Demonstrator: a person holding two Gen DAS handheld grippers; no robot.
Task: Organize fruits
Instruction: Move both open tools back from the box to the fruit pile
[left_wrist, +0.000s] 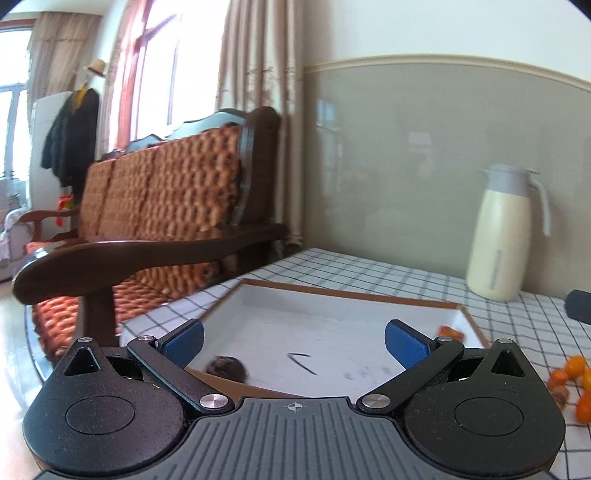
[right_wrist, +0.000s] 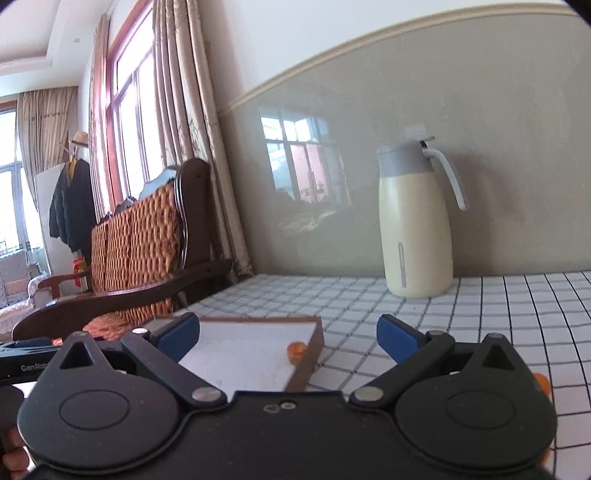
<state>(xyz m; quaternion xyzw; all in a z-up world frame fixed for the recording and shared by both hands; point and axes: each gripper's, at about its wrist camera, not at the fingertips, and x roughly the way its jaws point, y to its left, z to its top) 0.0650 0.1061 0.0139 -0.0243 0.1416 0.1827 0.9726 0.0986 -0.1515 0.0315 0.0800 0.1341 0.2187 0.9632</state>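
We see the checked worktop (right_wrist: 480, 314), then the shallow white tray (left_wrist: 332, 295) on it. Our left tool (left_wrist: 294, 341) and right tool (right_wrist: 288, 332) both gape empty. Small orange fruits (left_wrist: 570, 380) lie right of the tray; one fruit (right_wrist: 296, 349) sits inside its corner.

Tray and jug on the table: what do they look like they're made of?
Tray: looks like cardboard or thin board, judging by its raw brown rim; the matte white floor is scuffed with dark marks. Jug: cream body with a soft satin sheen, probably coated metal or plastic; the grey lid and handle look like moulded plastic. Neither can be settled from these views.
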